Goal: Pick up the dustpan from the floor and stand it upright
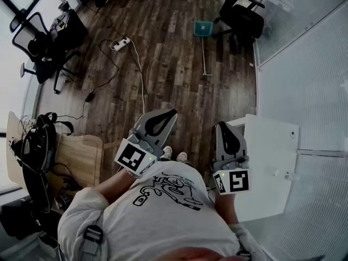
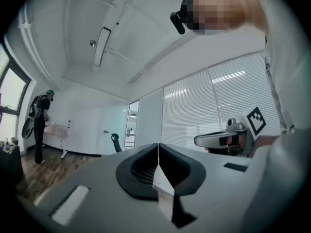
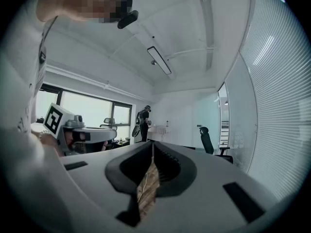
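Your left tool (image 1: 169, 115) has its jaws pressed together with nothing between them; in the left gripper view the two dark pads meet along a thin line (image 2: 158, 152) and only the room shows beyond. Your right tool (image 1: 222, 125) is the same, with its jaws closed and empty (image 3: 152, 147) and a strip of wooden floor (image 3: 147, 191) visible through the gap below the pads. You hold both tools level in front of your chest, side by side and a little apart, and each appears in the other's view. The dustpan (image 1: 203, 29) is well away from both tools, across the room on the dark wooden floor (image 1: 168, 64). Its teal pan is at the far end and its long thin handle (image 1: 204, 56) lies along the boards toward you. It sits just beside the base of a black office chair (image 1: 242, 15). To the left of it a white power strip (image 1: 120, 43) lies on the floor with a cable trailing toward your feet. A second black office chair (image 1: 43, 42) stands at the far left, and a wooden table (image 1: 81, 154) cluttered with cables is close by your left side. A white cabinet (image 1: 269, 162) stands against the glass wall on your right. Another person (image 2: 41, 125) stands at the far end of the room near the window.
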The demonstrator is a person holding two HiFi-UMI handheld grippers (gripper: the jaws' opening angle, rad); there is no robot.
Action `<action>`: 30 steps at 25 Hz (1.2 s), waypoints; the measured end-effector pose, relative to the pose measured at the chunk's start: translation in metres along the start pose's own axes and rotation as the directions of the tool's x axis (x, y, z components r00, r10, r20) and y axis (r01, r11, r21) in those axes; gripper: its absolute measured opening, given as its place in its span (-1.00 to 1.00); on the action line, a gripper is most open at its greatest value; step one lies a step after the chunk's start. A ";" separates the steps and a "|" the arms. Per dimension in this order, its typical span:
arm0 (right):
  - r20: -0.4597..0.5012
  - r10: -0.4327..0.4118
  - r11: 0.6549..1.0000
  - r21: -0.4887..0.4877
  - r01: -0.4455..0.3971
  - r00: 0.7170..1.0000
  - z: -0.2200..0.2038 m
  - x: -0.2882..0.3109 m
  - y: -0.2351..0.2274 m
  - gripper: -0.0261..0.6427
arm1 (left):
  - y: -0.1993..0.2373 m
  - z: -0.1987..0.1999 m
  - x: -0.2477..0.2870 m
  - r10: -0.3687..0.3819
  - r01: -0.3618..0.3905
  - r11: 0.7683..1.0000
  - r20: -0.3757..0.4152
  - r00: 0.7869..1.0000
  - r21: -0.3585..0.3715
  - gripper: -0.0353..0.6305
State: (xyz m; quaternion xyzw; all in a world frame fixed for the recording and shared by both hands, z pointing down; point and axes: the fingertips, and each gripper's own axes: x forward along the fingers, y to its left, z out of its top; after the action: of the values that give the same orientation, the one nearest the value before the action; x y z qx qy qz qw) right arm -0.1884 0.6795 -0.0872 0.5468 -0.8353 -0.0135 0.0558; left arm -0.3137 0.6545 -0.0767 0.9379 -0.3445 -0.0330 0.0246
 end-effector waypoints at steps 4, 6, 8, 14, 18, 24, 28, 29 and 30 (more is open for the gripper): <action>0.007 -0.014 1.000 0.008 0.013 1.000 0.000 0.004 0.004 -0.88 | 0.006 -0.001 -0.001 -0.007 0.007 1.000 0.001 1.000 -0.010 -0.88; 0.013 -0.026 0.999 0.019 0.026 1.000 0.001 0.007 0.008 -0.88 | 0.009 -0.001 -0.002 -0.012 0.013 1.000 0.002 1.000 -0.011 -0.88; 0.008 -0.030 0.999 0.019 0.030 1.000 0.000 0.009 0.011 -0.88 | 0.011 -0.001 -0.002 -0.019 0.019 1.000 0.004 1.000 -0.014 -0.88; -0.004 -0.033 0.999 0.030 0.034 0.999 -0.006 0.014 0.007 -0.88 | 0.014 -0.005 0.006 -0.033 0.033 0.999 0.001 0.999 -0.025 -0.88; -0.001 -0.036 0.999 0.031 0.036 0.999 -0.007 0.022 -0.005 -0.88 | 0.018 -0.006 0.018 -0.035 0.035 0.999 0.002 0.999 -0.031 -0.88; 0.008 -0.045 0.999 0.030 0.045 0.999 -0.008 0.037 -0.034 -0.88 | 0.023 -0.006 0.050 -0.045 0.045 0.999 0.008 0.999 -0.024 -0.88; 0.009 -0.046 0.999 0.022 0.045 0.999 -0.008 0.050 -0.060 -0.88 | 0.028 -0.008 0.079 -0.049 0.049 0.999 0.006 0.999 -0.022 -0.88; 0.008 -0.046 0.999 0.023 0.046 0.999 -0.009 0.054 -0.068 -0.88 | 0.029 -0.008 0.088 -0.051 0.051 0.998 0.005 0.999 -0.023 -0.88; 0.008 -0.045 0.999 0.024 0.045 0.999 -0.009 0.058 -0.076 -0.88 | 0.031 -0.007 0.097 -0.053 0.053 0.998 0.005 0.999 -0.023 -0.88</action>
State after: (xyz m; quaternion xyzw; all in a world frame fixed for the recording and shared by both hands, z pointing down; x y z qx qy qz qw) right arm -0.1413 0.5963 -0.0803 0.5661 -0.8230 -0.0069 0.0454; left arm -0.2593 0.5685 -0.0716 0.9463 -0.3192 -0.0395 0.0337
